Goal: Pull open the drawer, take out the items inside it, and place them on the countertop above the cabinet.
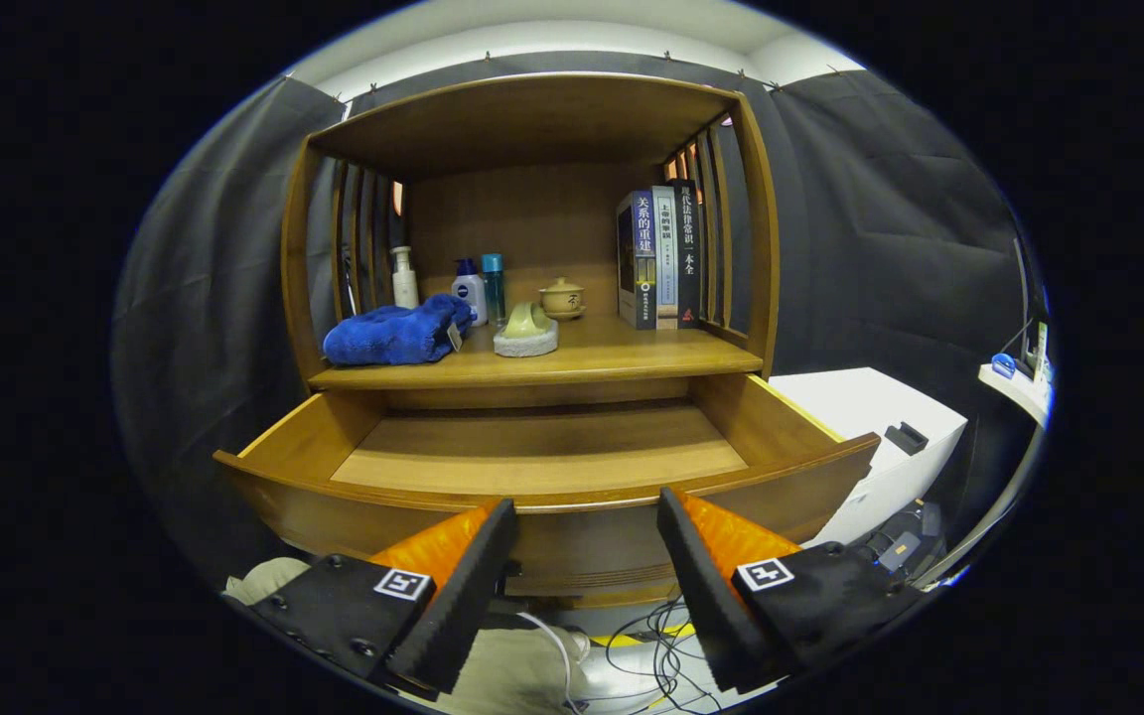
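Gripper view shows the wide brown wooden drawer (542,452) pulled out toward the camera, long axis crosswise, and the gripper (587,516) spread wide, holding nothing.

The gripper (587,511) hangs with jaws spread wide before the pulled-out drawer (542,452), a blue towel (393,336) on the worktop (622,356) above.

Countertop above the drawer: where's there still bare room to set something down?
The countertop is bare along its front edge, most widely between the stone dish and the books. The left is crowded: blue towel, bottles, lidded cup. The gripper is open, below the open drawer.
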{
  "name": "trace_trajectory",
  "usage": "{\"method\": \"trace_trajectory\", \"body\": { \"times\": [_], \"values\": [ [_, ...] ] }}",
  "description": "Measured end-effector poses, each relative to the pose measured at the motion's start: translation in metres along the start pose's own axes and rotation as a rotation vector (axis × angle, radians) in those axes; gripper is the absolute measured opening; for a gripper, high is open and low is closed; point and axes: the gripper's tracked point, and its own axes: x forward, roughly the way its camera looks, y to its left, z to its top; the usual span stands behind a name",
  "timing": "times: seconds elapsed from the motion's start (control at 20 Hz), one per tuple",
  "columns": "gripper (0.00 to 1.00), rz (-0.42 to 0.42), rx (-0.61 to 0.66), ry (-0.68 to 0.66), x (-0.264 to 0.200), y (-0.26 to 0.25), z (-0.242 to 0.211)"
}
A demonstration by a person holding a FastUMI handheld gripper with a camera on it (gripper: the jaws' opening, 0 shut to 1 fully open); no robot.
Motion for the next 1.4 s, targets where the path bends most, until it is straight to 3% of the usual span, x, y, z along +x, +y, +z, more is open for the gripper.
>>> {"method": "trace_trajectory", "body": {
  "times": [0.6, 1.4],
  "values": [
    [0.97, -0.023, 0.014, 0.014, 0.085, 0.006, 0.036],
    [0.96, -0.022, 0.030, 0.022, 0.154, 0.004, 0.059]
  ]
}}
